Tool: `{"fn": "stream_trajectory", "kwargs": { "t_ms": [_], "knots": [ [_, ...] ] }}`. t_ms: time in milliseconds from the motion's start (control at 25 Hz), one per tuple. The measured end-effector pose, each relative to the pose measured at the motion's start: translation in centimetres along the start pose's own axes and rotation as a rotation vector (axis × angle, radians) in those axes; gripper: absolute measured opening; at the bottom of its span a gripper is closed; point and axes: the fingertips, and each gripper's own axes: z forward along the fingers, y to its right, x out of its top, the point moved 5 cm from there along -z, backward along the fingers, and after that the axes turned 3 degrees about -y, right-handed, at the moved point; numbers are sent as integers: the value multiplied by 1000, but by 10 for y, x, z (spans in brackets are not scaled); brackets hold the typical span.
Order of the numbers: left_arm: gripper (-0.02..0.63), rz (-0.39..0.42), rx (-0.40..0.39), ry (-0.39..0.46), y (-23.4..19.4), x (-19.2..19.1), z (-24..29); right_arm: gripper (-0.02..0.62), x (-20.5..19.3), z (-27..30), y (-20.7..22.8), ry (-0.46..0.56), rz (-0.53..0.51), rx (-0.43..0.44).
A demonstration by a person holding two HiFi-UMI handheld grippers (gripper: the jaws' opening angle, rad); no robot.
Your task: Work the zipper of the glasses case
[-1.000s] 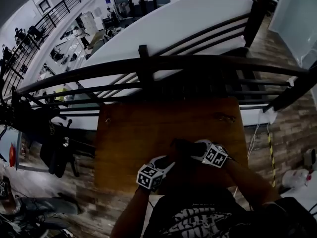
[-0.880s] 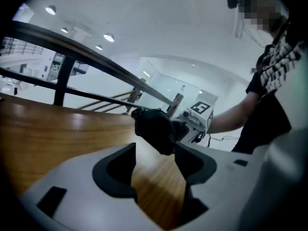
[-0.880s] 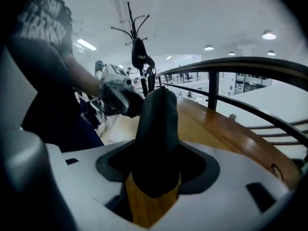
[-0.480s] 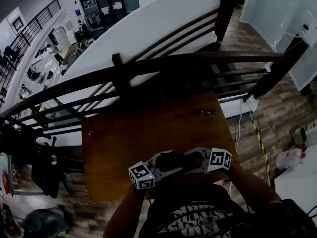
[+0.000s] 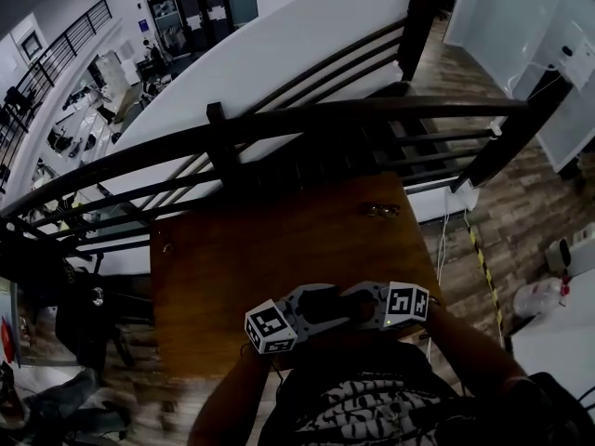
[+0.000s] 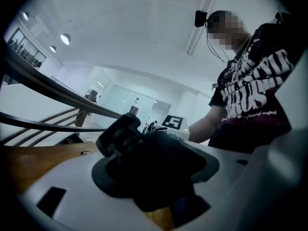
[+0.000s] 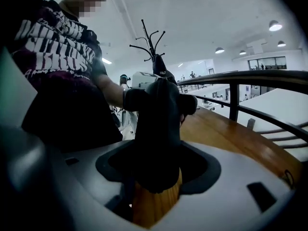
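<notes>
The glasses case (image 5: pixel 323 302) is a dark, rounded pouch held up off the wooden table (image 5: pixel 260 249), near its front edge. My left gripper (image 5: pixel 307 310) comes at it from the left; its jaws have just been closing with the case (image 6: pixel 154 167) between them, and it fills their gap. My right gripper (image 5: pixel 361 306) reaches in from the right and is shut on the case (image 7: pixel 156 129), which stands upright between its jaws. The pads and the zipper are hidden by the dark case. The right gripper's marker cube (image 6: pixel 175 122) shows beyond the case.
A dark metal railing (image 5: pixel 279 124) runs along the table's far edge, with a drop to a lower floor behind it. A small metal object (image 5: pixel 379 210) lies at the table's far right. The person's torso is right behind both grippers.
Both grippers have risen off the table with the case and drawn closer to the person's body. The left gripper has turned to lie more level.
</notes>
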Motion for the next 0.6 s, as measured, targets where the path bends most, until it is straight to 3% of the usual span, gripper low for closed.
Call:
{"fn": "stream_trajectory", "kwargs": {
  "t_ms": [240,400,480,600],
  "knots": [
    [288,31,93,-6,1,10,6,259,-6,-20,10,52,86,-20],
    [282,78,250,-39,-15,7,2,259,-30,-34,29,-59,86,-84],
    [281,114,358,-97,-19,6,-5,259,-39,-47,35,-78,97,-126],
    [281,262,488,-297,-18,2,-3,258,-4,-64,30,58,112,-107]
  ]
}}
